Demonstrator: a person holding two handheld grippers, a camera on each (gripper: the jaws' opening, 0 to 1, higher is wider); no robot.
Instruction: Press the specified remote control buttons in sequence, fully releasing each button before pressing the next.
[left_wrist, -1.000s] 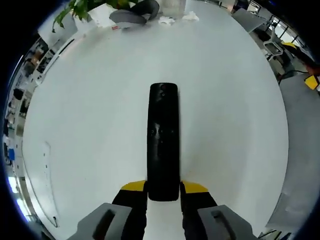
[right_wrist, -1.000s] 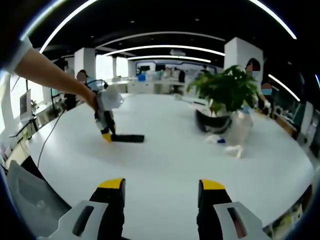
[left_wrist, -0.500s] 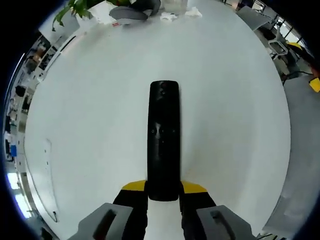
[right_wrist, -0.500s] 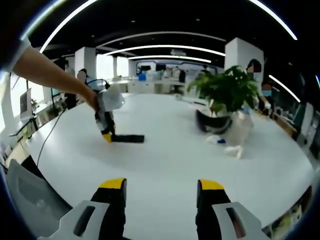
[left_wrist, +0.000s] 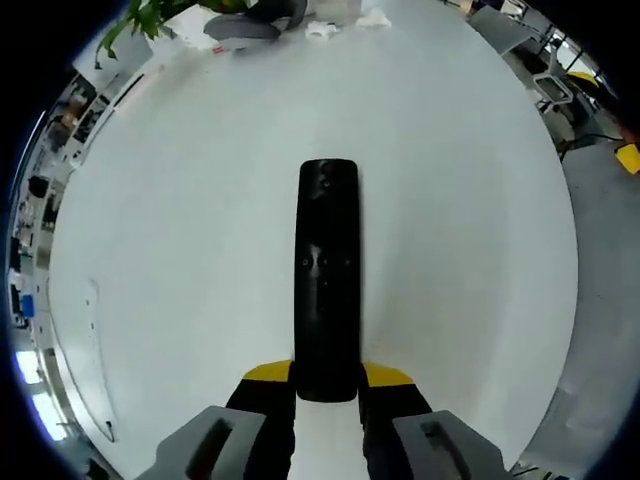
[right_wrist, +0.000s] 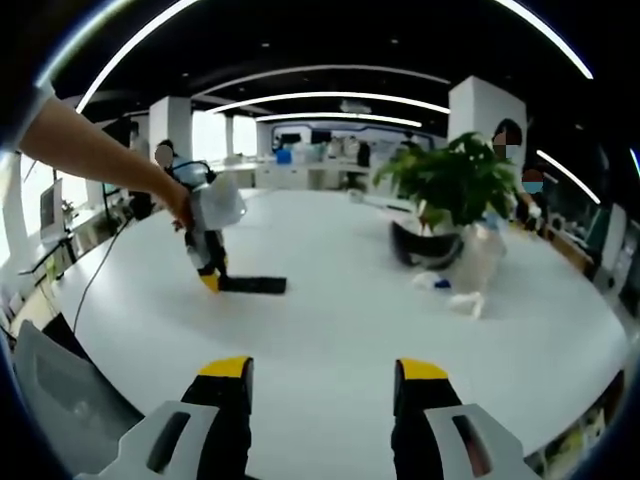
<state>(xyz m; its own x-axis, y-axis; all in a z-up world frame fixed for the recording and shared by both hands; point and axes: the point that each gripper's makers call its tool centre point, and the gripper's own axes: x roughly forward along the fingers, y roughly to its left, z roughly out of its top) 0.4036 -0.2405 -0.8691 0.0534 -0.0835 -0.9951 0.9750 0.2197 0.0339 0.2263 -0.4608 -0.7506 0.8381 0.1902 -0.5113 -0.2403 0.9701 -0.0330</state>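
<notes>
While the remote (left_wrist: 327, 280) lies flat on the white table (left_wrist: 180, 220), the left gripper (left_wrist: 327, 385) clamps its near end between yellow-tipped jaws, the far end pointing toward a potted plant (right_wrist: 452, 185). Its buttons are too dim to tell apart. The right gripper (right_wrist: 324, 385) hovers over the table with jaws spread wide, well apart from the remote (right_wrist: 252, 285).

Black remote (left_wrist: 327, 280), white table (left_wrist: 180, 230), yellow-tipped left tool (left_wrist: 327, 376), green plant (right_wrist: 455, 180).

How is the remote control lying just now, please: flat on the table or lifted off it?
Flat: the remote control rests lengthwise on the white table, its near end between the left gripper fingers.
</notes>
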